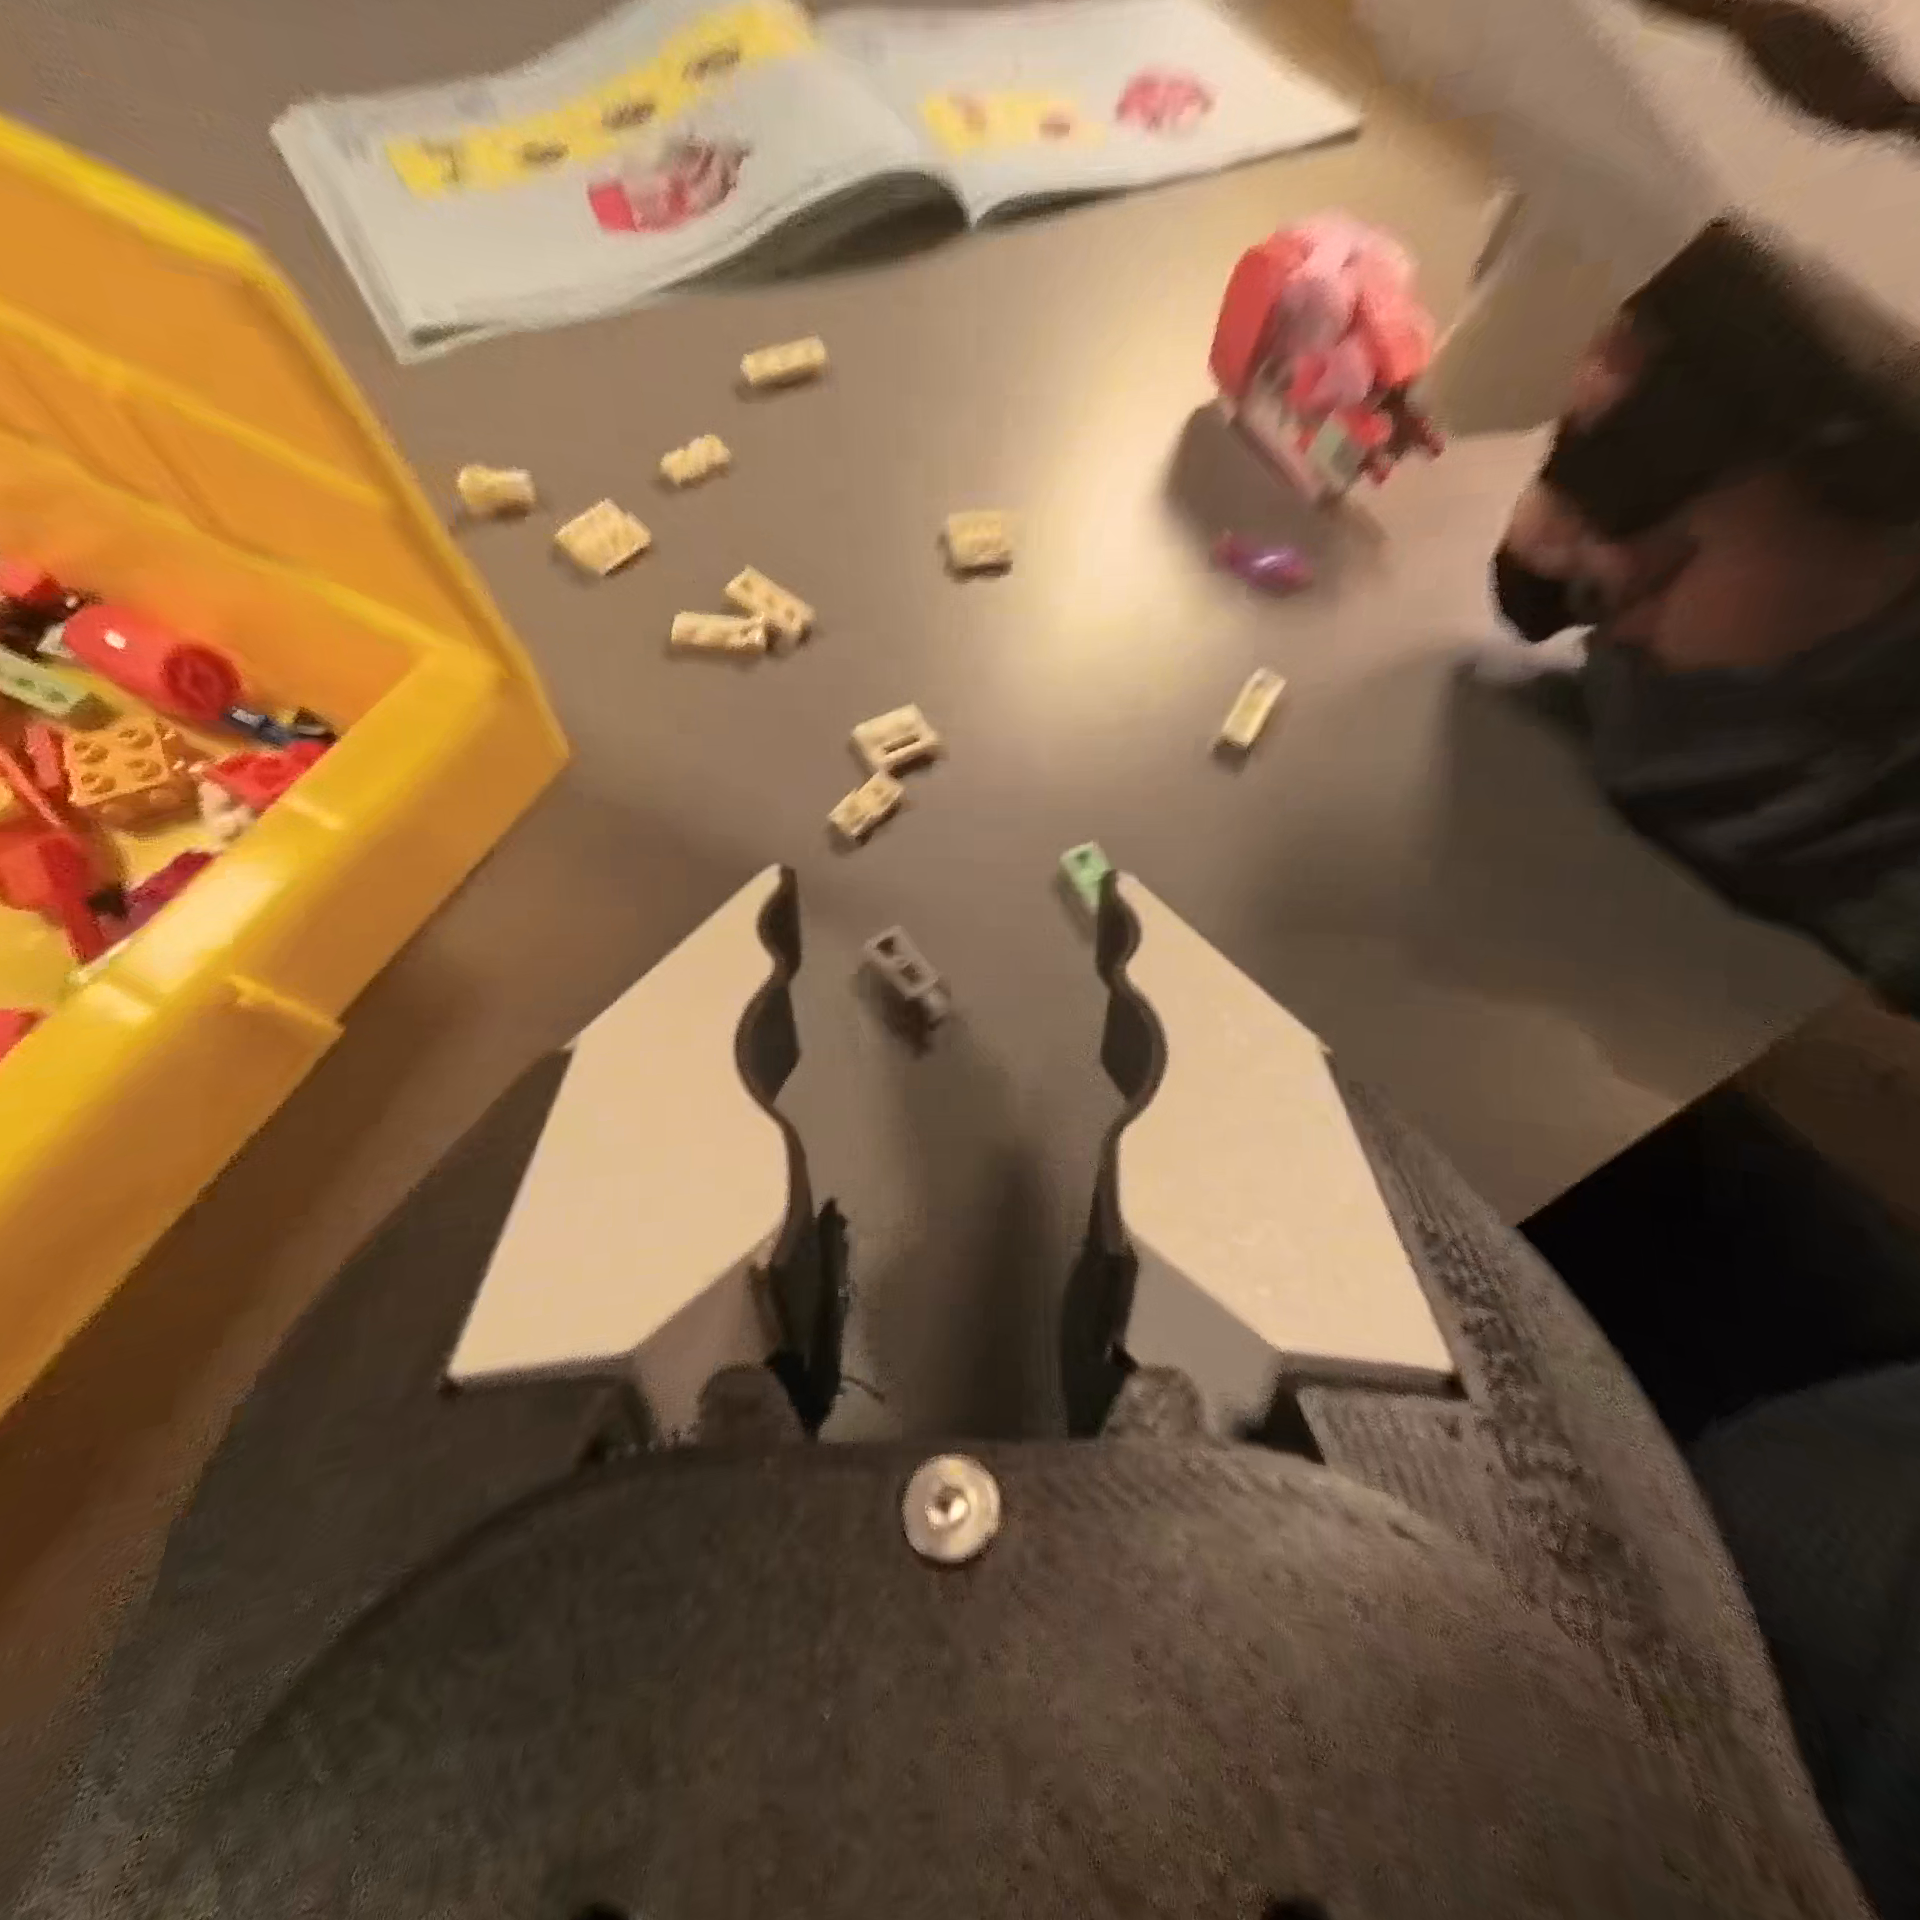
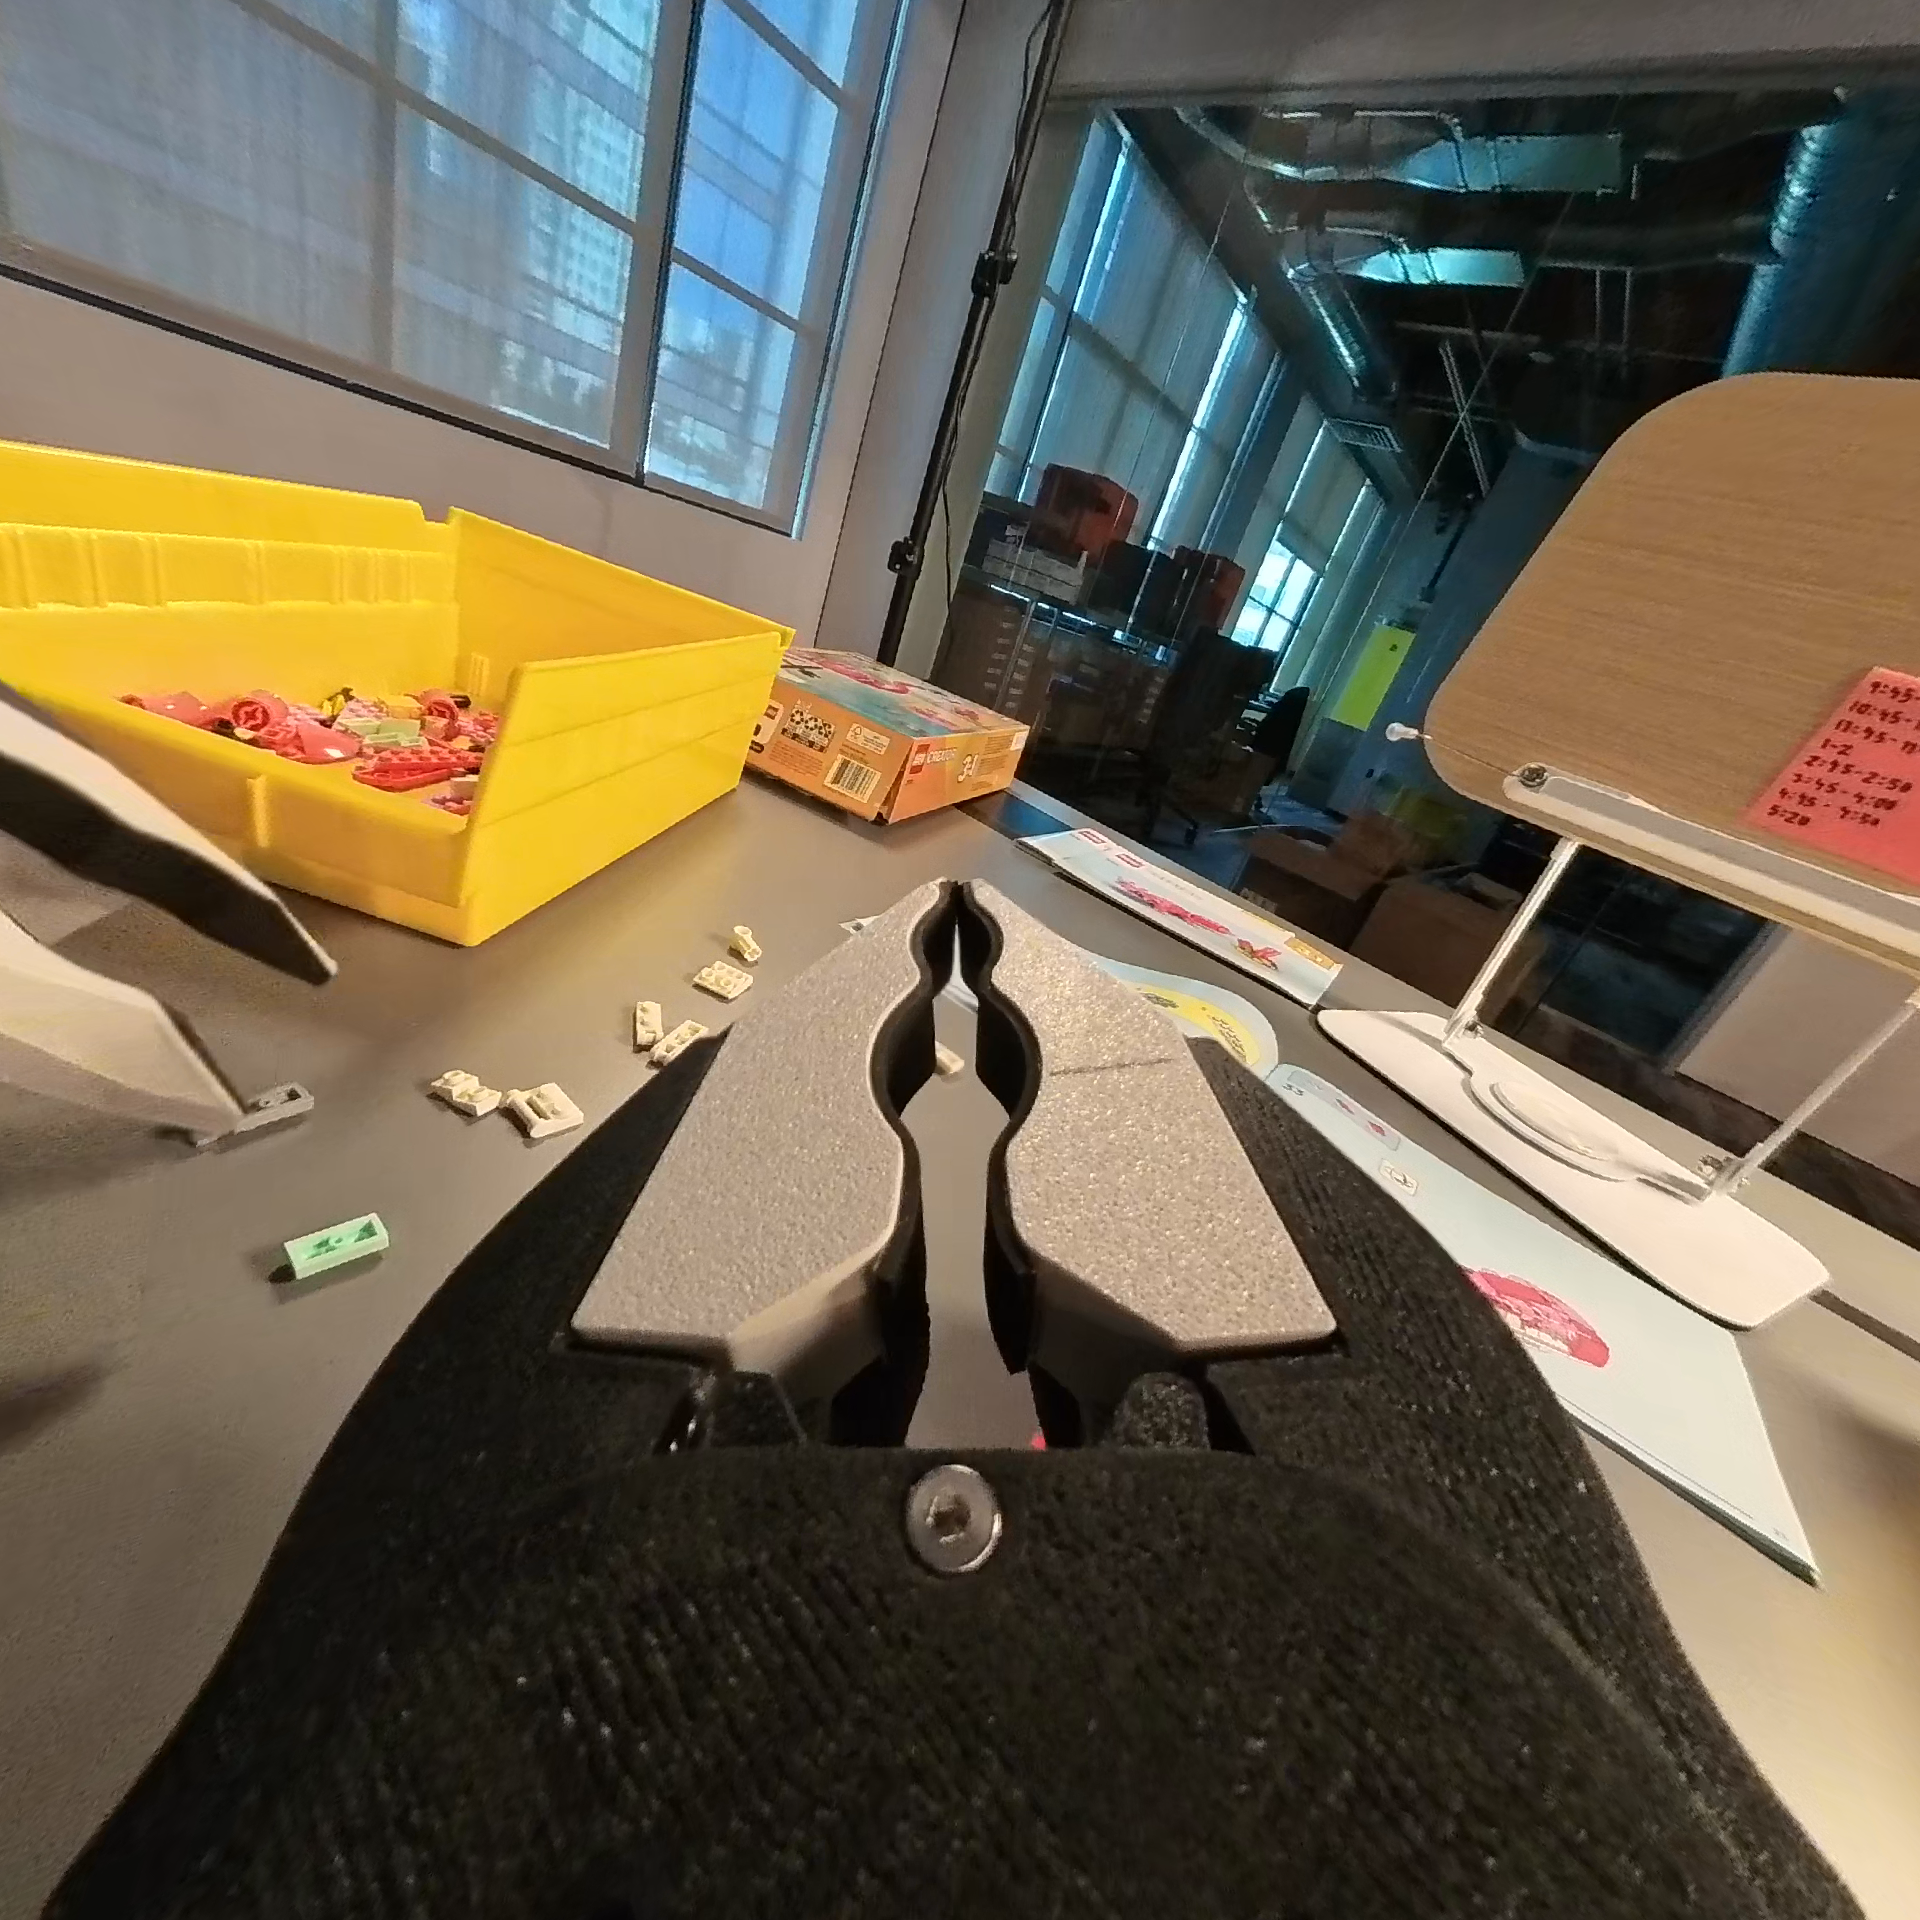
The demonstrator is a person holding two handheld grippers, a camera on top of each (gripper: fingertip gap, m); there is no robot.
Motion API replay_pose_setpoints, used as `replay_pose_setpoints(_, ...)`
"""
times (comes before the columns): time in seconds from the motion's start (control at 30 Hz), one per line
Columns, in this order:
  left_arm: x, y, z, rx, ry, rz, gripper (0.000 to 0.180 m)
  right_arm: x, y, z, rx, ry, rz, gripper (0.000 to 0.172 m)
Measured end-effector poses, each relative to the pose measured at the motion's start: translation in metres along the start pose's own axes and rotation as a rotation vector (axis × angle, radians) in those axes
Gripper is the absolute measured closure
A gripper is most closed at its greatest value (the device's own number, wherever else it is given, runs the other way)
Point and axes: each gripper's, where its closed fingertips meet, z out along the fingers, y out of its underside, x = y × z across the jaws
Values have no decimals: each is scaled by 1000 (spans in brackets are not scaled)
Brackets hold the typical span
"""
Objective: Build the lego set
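Your left claw (image 1: 945, 914) is spread over a small grey brick (image 1: 902, 975) on the counter (image 1: 1091, 644), neither pad touching it; a green brick (image 1: 1083, 871) lies beside the right fingertip. Your right claw (image 2: 956, 891) is pressed together on nothing. Farther off, tan pieces (image 1: 727, 613), then the yellow bin (image 2: 582, 727).

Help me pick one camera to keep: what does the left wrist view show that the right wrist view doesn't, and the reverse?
Only the left wrist view: the open left gripper over a small grey brick that neither pad touches, and a half-built red and pink model.
Only the right wrist view: the shut right gripper, an orange toy box, a wooden stand and windows.
Both: the yellow bin, scattered tan pieces, the green brick and the open booklet.
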Motion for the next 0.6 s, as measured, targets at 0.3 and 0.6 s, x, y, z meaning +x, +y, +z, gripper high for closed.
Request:
replay_pose_setpoints(0.3, 38, 18, 29, -158, 70, 90, 137, -2, 1, 1, -2, -10, -6, 172)
replay_pose_setpoints(0.6, 34, 19, 30, -183, 54, 158, 173, -7, -1, 1, 2, -36, -14, 172)
